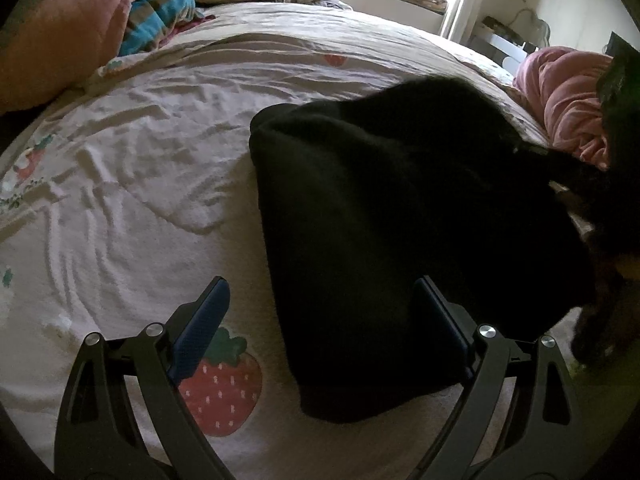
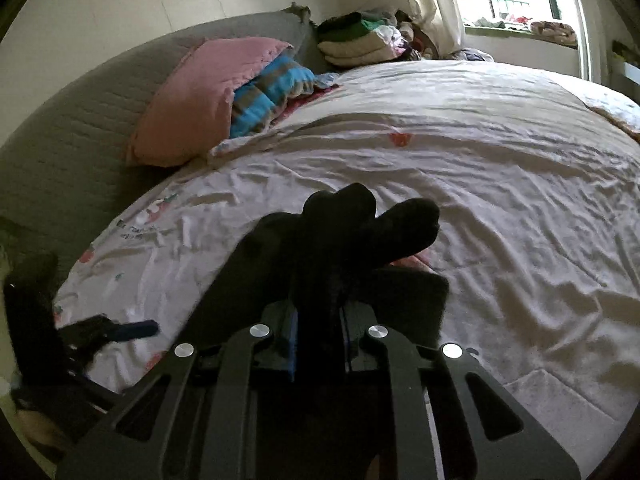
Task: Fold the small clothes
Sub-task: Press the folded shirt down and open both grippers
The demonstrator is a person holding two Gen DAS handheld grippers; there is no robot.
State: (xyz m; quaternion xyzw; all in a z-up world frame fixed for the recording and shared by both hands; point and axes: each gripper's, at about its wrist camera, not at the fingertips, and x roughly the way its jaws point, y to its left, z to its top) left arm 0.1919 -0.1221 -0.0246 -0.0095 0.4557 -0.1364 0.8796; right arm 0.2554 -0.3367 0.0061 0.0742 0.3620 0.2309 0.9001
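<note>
A black garment [image 1: 400, 240] lies on the white strawberry-print bedspread [image 1: 140, 180], right of middle in the left wrist view. My left gripper [image 1: 320, 320] is open and empty, with its right finger over the garment's near edge and its left finger over bare sheet. My right gripper [image 2: 318, 320] is shut on a bunched part of the black garment [image 2: 344, 232], which sticks up past the fingertips above the bed. The left gripper [image 2: 132, 330] shows at the lower left of the right wrist view.
A pink pillow [image 2: 200, 96] and a blue striped blanket [image 2: 272, 88] lie at the bed's head by the grey headboard [image 2: 80, 120]. Folded clothes [image 2: 360, 40] are stacked near the window. A pink garment [image 1: 568, 104] lies at the bed's right edge.
</note>
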